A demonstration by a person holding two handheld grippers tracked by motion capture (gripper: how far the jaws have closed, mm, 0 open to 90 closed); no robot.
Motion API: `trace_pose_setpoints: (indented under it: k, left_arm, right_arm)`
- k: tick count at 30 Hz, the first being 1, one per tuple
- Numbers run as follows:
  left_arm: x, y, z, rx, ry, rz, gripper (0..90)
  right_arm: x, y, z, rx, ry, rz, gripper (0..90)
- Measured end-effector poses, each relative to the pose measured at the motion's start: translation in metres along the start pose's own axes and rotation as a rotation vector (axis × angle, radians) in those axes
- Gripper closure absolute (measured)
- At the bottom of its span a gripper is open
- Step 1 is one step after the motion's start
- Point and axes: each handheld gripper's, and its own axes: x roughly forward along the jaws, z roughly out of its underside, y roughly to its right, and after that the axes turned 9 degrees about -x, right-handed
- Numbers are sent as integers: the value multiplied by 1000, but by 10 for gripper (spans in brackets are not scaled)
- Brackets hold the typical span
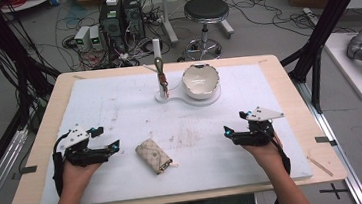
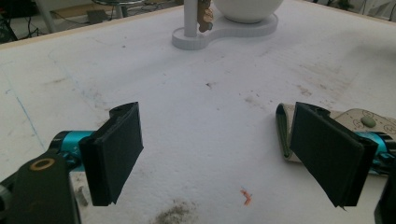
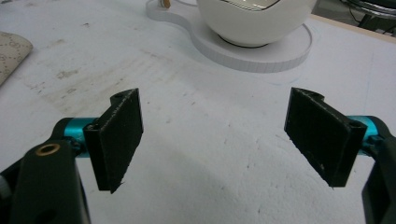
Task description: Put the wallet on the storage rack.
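A beige patterned key pouch (image 1: 153, 156) lies flat on the white mat, between the two hands; its edge shows behind the right jaw in the left gripper view (image 2: 364, 122) and at the left border of the right gripper view (image 3: 11, 53). My left gripper (image 1: 106, 138) rests on the mat left of the pouch, open and holding nothing (image 2: 219, 154). My right gripper (image 1: 236, 123) rests to the pouch's right, also open with nothing between its jaws (image 3: 215, 140). At the back stands a white bowl (image 1: 200, 80) on a white base with a post (image 1: 158, 64) from which a key hangs.
The white mat (image 1: 119, 103) covers most of the wooden table (image 1: 44, 115). The bowl's base (image 3: 261, 56) lies ahead of the right gripper. A small orange scrap (image 2: 246, 196) lies on the mat near the left gripper. A stool and cables sit on the floor beyond.
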Motion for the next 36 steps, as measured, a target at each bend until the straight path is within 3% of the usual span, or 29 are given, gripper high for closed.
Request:
trace_pose_setpoints:
  k: [4,11,15,27,36]
  left_arm:
    - [1,0,1,22,-27,-15,173]
    - [-17,-5,5,1,-10,-43,173]
    - [-26,-9,4,-9,8,-69,173]
    - [-38,-14,10,5,-7,-103,173]
    - [-41,-16,10,-5,7,-123,173]
  right_arm:
    - [-1,-4,-2,-6,12,-15,199]
    - [5,-18,-12,-19,22,-40,199]
    - [14,-30,-19,-65,17,-72,199]
    - [36,-72,-41,-146,25,-170,199]
    - [53,-98,-52,-136,-1,-211,199]
